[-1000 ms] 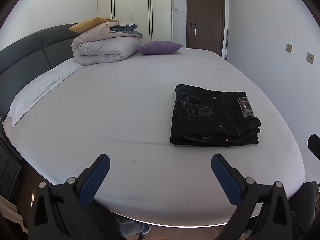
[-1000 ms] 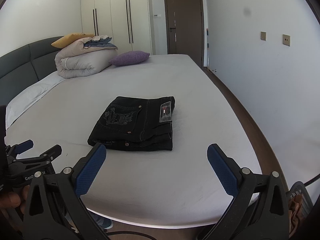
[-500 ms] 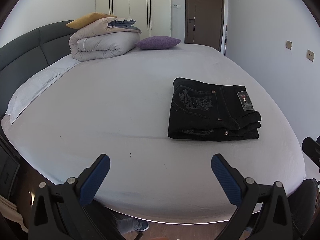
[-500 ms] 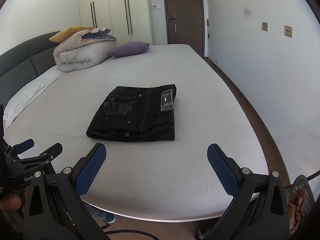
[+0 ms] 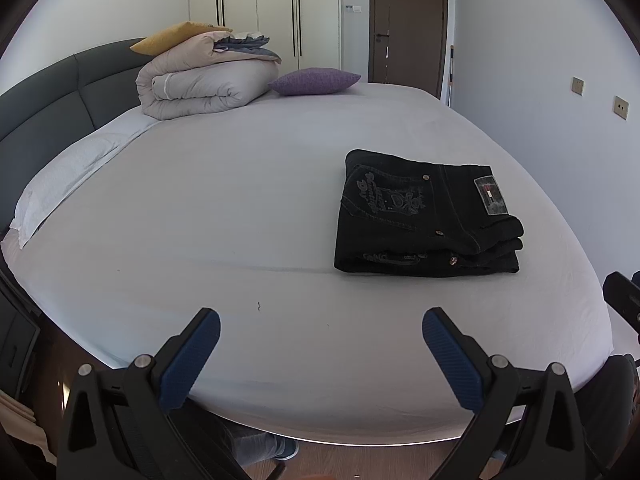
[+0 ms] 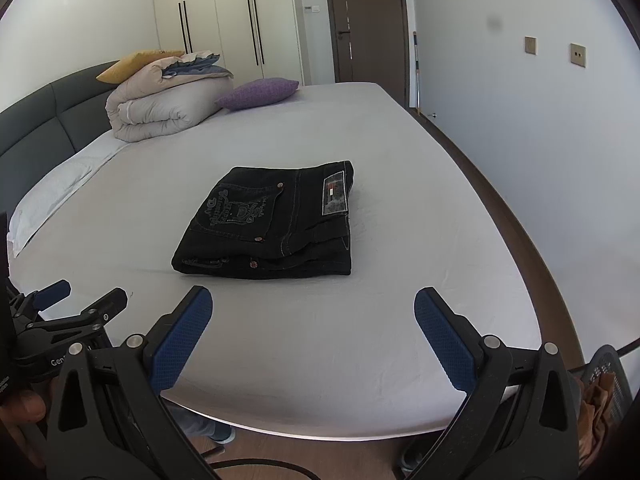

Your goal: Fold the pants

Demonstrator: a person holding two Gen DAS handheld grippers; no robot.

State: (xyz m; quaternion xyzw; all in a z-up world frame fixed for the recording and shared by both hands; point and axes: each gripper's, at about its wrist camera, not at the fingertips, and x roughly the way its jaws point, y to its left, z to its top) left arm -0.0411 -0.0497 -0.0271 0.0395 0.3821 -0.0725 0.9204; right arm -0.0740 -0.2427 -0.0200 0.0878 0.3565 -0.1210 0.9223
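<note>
The left gripper (image 5: 321,354) hangs over the near edge of the bed (image 5: 224,200) with its two blue-padded fingers (image 5: 191,358) spread wide and nothing between them; neither pad touches the sheet. The right gripper (image 6: 313,334) is the same: two blue pads (image 6: 181,338) far apart, empty, held above the bed's near edge. In the right wrist view the left gripper also shows at the lower left (image 6: 72,300), its fingers parted, with part of a hand (image 6: 20,412) below it.

Beyond the fingers lies one pair of black pants (image 6: 272,224), folded into a compact stack of layers flat on the sheet, well apart from both grippers. The top face shows an embroidered back pocket (image 6: 236,210) and a waistband patch (image 6: 335,194). From the left wrist the pants (image 5: 424,216) sit toward the right of the bed, ahead of the right finger.

Farther back, near the dark headboard (image 5: 44,92), sit one rolled duvet (image 5: 200,86), one yellow pillow (image 5: 168,36) on top of it, and one purple pillow (image 5: 314,81) just beside it. One white pillow (image 5: 60,180) lies along the left edge. Behind the bed stand a wardrobe (image 5: 276,12) and a brown door (image 5: 408,20); two wall plates (image 5: 620,107) are on the right wall.
</note>
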